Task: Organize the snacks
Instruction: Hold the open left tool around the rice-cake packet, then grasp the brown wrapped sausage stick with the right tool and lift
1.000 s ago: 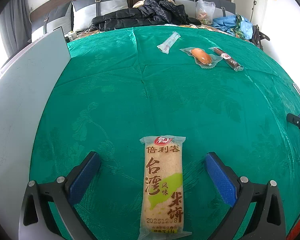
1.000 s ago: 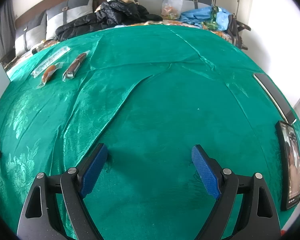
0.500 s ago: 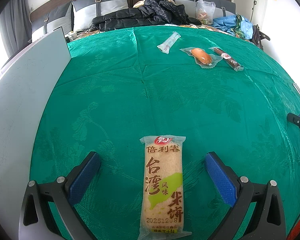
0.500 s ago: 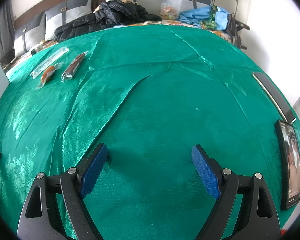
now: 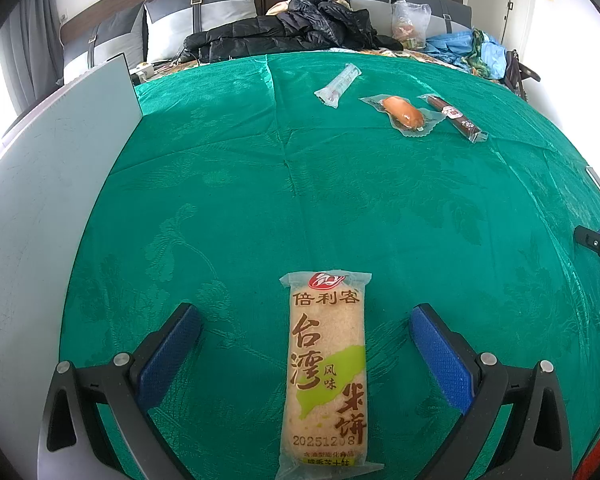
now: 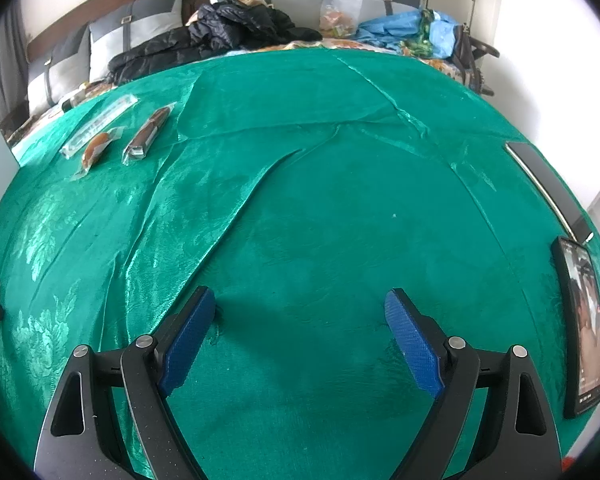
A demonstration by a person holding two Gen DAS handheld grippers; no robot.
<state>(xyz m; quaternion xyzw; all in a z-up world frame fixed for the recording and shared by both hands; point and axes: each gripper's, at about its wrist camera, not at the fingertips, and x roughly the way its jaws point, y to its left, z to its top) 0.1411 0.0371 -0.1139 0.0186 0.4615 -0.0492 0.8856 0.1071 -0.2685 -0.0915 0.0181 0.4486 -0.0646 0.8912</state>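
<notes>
A long rice-cracker packet [image 5: 326, 364] with brown Chinese lettering lies flat on the green cloth, between the wide-apart blue pads of my left gripper [image 5: 305, 330], which is open and not touching it. Further back lie a clear tube packet [image 5: 337, 85], an orange sausage in clear wrap [image 5: 403, 112] and a dark sausage stick [image 5: 453, 117]. The same three snacks show far left in the right wrist view: the tube packet [image 6: 98, 126], the orange sausage [image 6: 96, 148], the dark stick [image 6: 149, 132]. My right gripper [image 6: 300, 330] is open over bare cloth.
A grey board [image 5: 48, 184] stands along the cloth's left side. A phone [image 6: 584, 320] and a dark slim device [image 6: 548, 184] lie at the right edge. Beyond the green cloth [image 6: 320, 208] are a black jacket [image 6: 220, 36], cushions and a plastic bag [image 6: 340, 10].
</notes>
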